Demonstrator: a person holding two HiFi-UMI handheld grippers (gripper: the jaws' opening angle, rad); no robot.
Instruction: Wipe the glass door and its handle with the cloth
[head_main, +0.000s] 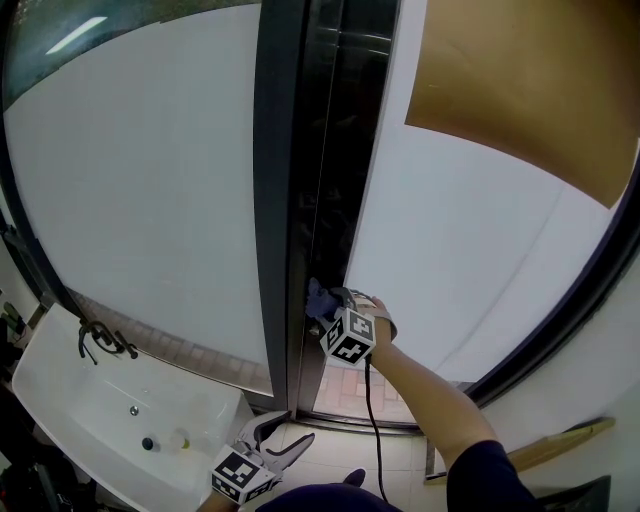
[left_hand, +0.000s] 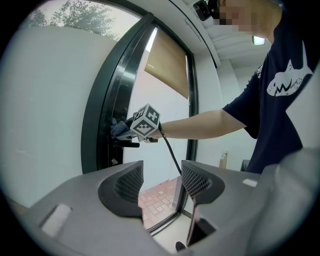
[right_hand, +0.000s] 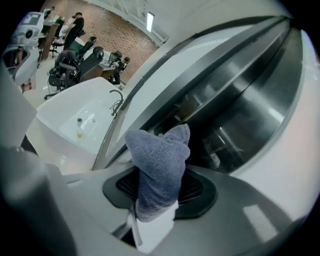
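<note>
A frosted glass door (head_main: 480, 250) stands in a dark metal frame (head_main: 300, 200). My right gripper (head_main: 325, 300) is shut on a blue-grey cloth (right_hand: 157, 170), whose tip is pushed up against the dark frame by the door's edge. In the left gripper view the cloth (left_hand: 119, 129) sits just above the black door handle (left_hand: 125, 144). Low at the bottom of the head view my left gripper (head_main: 290, 440) hangs open, with nothing between its fingers (left_hand: 192, 180).
A white sink (head_main: 100, 420) with a black tap (head_main: 95, 338) stands at the lower left. A tan blind (head_main: 520, 80) covers the door's top right. Brick paving (left_hand: 157, 192) shows through the clear lower glass. A black cable (head_main: 372, 420) runs down from my right gripper.
</note>
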